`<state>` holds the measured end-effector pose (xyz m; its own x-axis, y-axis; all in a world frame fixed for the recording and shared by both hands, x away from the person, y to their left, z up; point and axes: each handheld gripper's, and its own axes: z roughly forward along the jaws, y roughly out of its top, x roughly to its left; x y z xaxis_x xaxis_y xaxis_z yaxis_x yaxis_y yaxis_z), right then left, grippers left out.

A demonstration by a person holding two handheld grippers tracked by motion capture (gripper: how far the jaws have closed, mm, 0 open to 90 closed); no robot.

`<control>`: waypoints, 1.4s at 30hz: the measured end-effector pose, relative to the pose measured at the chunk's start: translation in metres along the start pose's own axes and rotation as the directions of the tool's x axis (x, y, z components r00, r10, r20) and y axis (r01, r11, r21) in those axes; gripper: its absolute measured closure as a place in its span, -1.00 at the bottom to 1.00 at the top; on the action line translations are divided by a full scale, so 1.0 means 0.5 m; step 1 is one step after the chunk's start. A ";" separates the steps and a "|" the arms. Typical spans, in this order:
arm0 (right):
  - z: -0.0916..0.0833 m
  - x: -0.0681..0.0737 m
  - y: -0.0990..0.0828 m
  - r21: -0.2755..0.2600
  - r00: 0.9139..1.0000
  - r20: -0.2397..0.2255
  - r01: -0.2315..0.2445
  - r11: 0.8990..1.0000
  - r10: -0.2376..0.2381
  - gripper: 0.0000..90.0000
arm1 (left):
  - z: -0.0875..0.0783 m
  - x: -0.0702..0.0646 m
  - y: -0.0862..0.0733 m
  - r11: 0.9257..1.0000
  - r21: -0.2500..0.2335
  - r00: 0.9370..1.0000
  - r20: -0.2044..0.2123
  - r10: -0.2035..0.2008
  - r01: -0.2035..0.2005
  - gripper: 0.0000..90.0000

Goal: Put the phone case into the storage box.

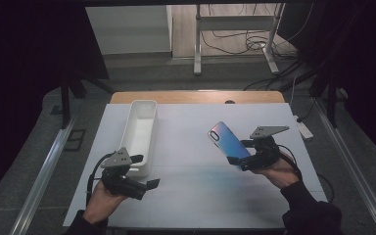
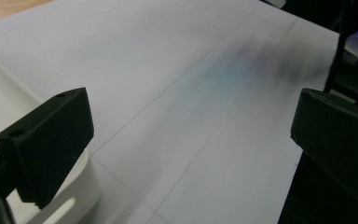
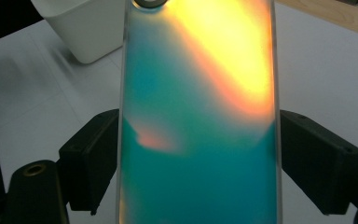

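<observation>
A phone with a shiny blue-to-orange back is held off the white table, tilted, camera end up and to the left. My right gripper is shut on the phone's lower part; in the right gripper view the phone sits squeezed between both black jaws. My left gripper rests low at the front left of the table, next to the near end of a long white bin. Its jaws stand wide apart with only bare table between them.
The white table surface lies on a wooden tabletop that shows at the far edge. The bin's corner is close beside my left jaw. A metal stand and cables sit on the floor beyond.
</observation>
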<state>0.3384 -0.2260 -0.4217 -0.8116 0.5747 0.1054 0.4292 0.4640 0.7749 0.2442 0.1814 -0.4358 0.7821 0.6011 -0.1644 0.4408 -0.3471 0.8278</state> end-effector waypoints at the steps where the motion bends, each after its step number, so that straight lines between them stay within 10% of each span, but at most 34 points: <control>1: 0.000 0.003 0.000 -0.002 1.000 -0.003 0.001 1.000 -0.001 -0.62 | 0.003 0.000 0.004 1.000 -0.004 1.000 0.007 0.005 -0.004 -1.00; 23: -0.001 0.064 0.011 -0.054 0.994 -0.101 0.026 0.998 -0.031 -0.62 | 0.060 -0.003 0.058 0.998 -0.059 0.991 0.131 0.028 -0.021 -1.00; 42: 0.003 0.105 0.020 -0.087 0.983 -0.171 0.052 0.995 -0.066 -0.62 | 0.113 -0.022 0.101 0.996 -0.057 0.969 0.232 0.081 -0.069 -1.00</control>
<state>0.3007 -0.1902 -0.4096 -0.8941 0.4190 0.1585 0.3502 0.4332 0.8305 0.2827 0.1169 -0.4225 0.8958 0.3878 -0.2171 0.3598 -0.3464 0.8663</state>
